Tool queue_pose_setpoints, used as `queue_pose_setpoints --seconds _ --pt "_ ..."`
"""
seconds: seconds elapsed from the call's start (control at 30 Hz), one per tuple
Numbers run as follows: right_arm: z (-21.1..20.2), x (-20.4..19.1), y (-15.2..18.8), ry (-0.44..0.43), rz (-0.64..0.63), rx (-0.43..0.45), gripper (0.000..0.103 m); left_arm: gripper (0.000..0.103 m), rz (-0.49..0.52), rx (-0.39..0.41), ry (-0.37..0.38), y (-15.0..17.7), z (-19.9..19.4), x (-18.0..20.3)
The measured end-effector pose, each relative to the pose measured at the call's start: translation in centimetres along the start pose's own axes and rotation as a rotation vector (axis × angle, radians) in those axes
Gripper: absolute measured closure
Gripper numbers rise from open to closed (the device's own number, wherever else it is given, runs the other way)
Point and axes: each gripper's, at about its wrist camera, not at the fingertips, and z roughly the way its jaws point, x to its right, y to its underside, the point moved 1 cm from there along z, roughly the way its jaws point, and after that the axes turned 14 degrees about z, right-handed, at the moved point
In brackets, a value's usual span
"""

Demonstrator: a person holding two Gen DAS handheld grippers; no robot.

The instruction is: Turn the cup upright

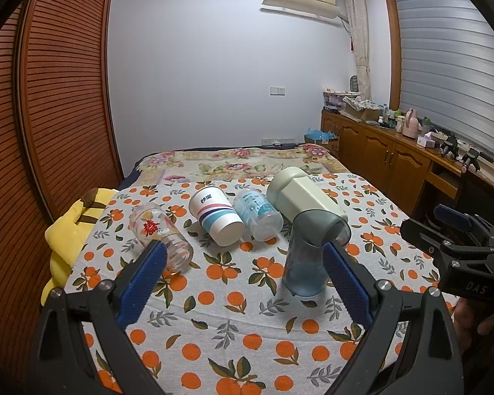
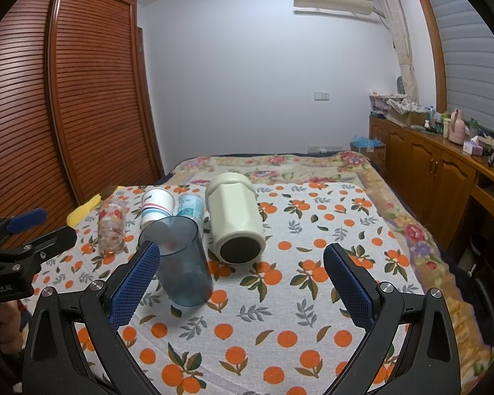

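Blue tumbler (image 2: 181,260) stands upright but tilted, empty, near-left on the orange-print cloth (image 2: 296,312); four other cups lie sideways behind. Both grippers, left (image 1: 245,275) and right (image 2: 240,278), gape wide, holding nothing.

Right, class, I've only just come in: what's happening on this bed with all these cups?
A person holds a two-finger gripper in each hand over an orange-print cloth. Both the left gripper and right gripper are open and hold nothing. A blue translucent cup stands mouth up, tilted. Behind it, a cream cup, a striped paper cup, a clear printed cup and a glass lie on their sides.
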Motion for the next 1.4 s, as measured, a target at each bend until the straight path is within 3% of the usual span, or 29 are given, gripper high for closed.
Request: queue_pose_setpoints --seconds 1.4 --pt "-0.4 0.0 -0.2 0.001 -0.001 0.009 0.002 0.007 0.013 0.024 -0.002 -0.9 -1.2 0.0"
